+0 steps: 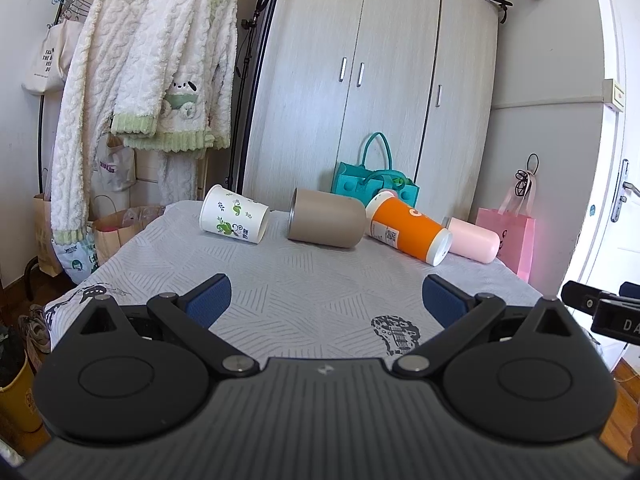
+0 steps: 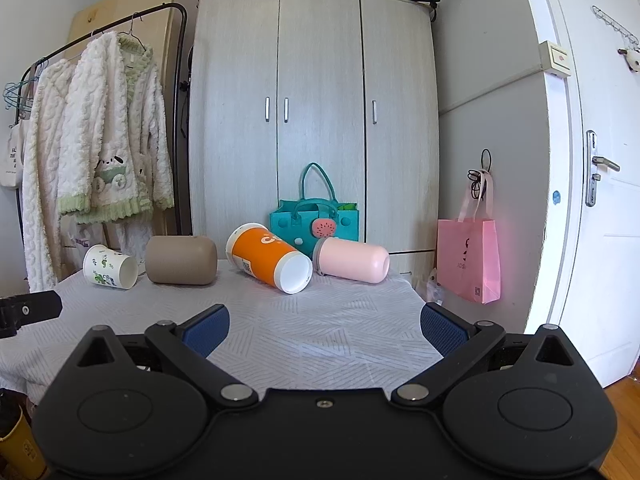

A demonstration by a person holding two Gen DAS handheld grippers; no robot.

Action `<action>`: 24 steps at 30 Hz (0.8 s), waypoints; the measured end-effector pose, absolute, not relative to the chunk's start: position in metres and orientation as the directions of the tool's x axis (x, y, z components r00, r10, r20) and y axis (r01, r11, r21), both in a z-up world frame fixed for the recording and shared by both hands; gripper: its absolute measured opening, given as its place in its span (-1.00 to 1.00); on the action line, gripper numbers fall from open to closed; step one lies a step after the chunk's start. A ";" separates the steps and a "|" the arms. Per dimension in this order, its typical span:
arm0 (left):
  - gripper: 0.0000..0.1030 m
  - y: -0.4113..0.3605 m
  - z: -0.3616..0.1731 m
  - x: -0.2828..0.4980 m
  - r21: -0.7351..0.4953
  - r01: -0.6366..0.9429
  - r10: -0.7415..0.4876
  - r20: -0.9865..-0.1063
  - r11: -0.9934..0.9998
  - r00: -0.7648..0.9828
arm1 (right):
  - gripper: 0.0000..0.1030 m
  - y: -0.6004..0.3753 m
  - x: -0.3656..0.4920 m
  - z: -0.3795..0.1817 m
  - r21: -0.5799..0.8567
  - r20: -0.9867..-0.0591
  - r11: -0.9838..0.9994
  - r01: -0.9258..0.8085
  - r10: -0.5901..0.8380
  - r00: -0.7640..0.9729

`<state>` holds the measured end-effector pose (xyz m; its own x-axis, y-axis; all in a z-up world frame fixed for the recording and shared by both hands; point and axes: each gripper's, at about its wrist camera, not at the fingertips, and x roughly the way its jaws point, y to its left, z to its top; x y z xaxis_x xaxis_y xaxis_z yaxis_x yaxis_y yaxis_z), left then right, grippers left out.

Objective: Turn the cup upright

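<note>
Several cups lie on their sides in a row at the far edge of the cloth-covered table (image 1: 320, 280): a white paper cup with green print (image 1: 233, 220) (image 2: 110, 267), a tan cup (image 1: 326, 218) (image 2: 181, 260), an orange cup (image 1: 408, 229) (image 2: 269, 258) and a pink cup (image 1: 474, 240) (image 2: 352, 260). My left gripper (image 1: 326, 300) is open and empty, near the front of the table. My right gripper (image 2: 324, 330) is open and empty, also well short of the cups.
A teal bag (image 2: 314, 220) stands behind the cups against a grey wardrobe (image 2: 316, 120). A pink bag (image 2: 470, 260) hangs at the right by a white door (image 2: 600, 180). A clothes rack with fluffy robes (image 1: 140, 80) stands left. Paper bags (image 1: 112, 232) sit on the floor.
</note>
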<state>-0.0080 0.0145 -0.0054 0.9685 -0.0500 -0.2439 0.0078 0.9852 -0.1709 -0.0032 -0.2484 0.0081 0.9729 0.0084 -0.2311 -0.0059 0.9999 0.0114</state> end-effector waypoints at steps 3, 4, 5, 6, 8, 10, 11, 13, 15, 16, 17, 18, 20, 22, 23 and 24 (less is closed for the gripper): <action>1.00 0.015 -0.004 -0.007 -0.169 0.009 -0.051 -0.249 0.986 0.967 | 1.00 -0.250 -0.004 0.007 0.016 -0.232 1.000 -0.006 0.009 0.973; 1.00 0.015 -0.004 -0.007 -0.168 0.009 -0.051 -0.249 0.986 0.967 | 1.00 -0.250 -0.004 0.007 0.018 -0.232 1.000 -0.008 0.012 0.973; 1.00 0.015 -0.004 -0.007 -0.169 0.008 -0.051 -0.249 0.986 0.967 | 1.00 -0.249 -0.003 0.008 0.018 -0.233 1.000 -0.009 0.013 0.972; 1.00 0.015 -0.004 -0.007 -0.169 0.009 -0.052 -0.250 0.986 0.967 | 1.00 -0.249 -0.003 0.008 0.018 -0.234 1.000 -0.009 0.013 0.972; 1.00 0.015 -0.004 -0.006 -0.172 0.014 -0.058 -0.253 0.985 0.966 | 1.00 -0.249 -0.003 0.007 0.016 -0.235 1.000 -0.008 0.012 0.972; 1.00 0.015 -0.005 -0.006 -0.173 0.013 -0.059 -0.259 0.985 0.964 | 1.00 -0.249 -0.003 0.007 0.015 -0.236 1.000 -0.008 0.011 0.972; 1.00 0.014 -0.005 -0.006 -0.172 0.013 -0.058 -0.261 0.985 0.964 | 1.00 -0.250 -0.002 0.007 0.015 -0.236 1.000 -0.007 0.010 0.972; 1.00 0.015 -0.005 -0.006 -0.170 0.013 -0.058 -0.259 0.985 0.964 | 1.00 -0.250 -0.003 0.007 0.017 -0.237 1.000 -0.006 0.010 0.971; 1.00 0.015 -0.005 -0.006 -0.172 0.013 -0.058 -0.263 0.985 0.963 | 1.00 -0.251 -0.002 0.007 0.018 -0.237 1.000 -0.003 0.007 0.971; 1.00 0.015 -0.005 -0.006 -0.172 0.013 -0.059 -0.265 0.985 0.963 | 1.00 -0.251 -0.002 0.007 0.018 -0.238 1.000 -0.002 0.007 0.971; 1.00 0.015 -0.006 -0.006 -0.173 0.012 -0.059 -0.270 0.985 0.961 | 1.00 -0.251 -0.001 0.007 0.018 -0.239 1.000 -0.001 0.006 0.971; 1.00 0.016 -0.006 -0.006 -0.175 0.011 -0.060 -0.275 0.985 0.960 | 1.00 -0.252 -0.001 0.007 0.017 -0.240 1.000 -0.001 0.005 0.971; 1.00 0.017 -0.006 -0.005 -0.184 0.008 -0.062 -0.287 0.983 0.956 | 1.00 -0.252 0.000 0.007 0.012 -0.240 1.000 0.002 0.001 0.971; 1.00 0.018 -0.006 -0.003 -0.203 0.012 -0.075 -0.303 0.979 0.950 | 1.00 -0.254 0.001 0.006 0.009 -0.246 1.000 0.003 0.000 0.969; 1.00 0.018 -0.005 -0.002 -0.210 0.018 -0.084 -0.311 0.978 0.947 | 1.00 -0.256 0.002 0.007 0.010 -0.253 1.000 -0.003 0.005 0.967; 1.00 0.017 -0.004 0.000 -0.213 0.022 -0.091 -0.321 0.977 0.943 | 1.00 -0.257 0.003 0.008 0.012 -0.260 1.000 -0.011 0.013 0.966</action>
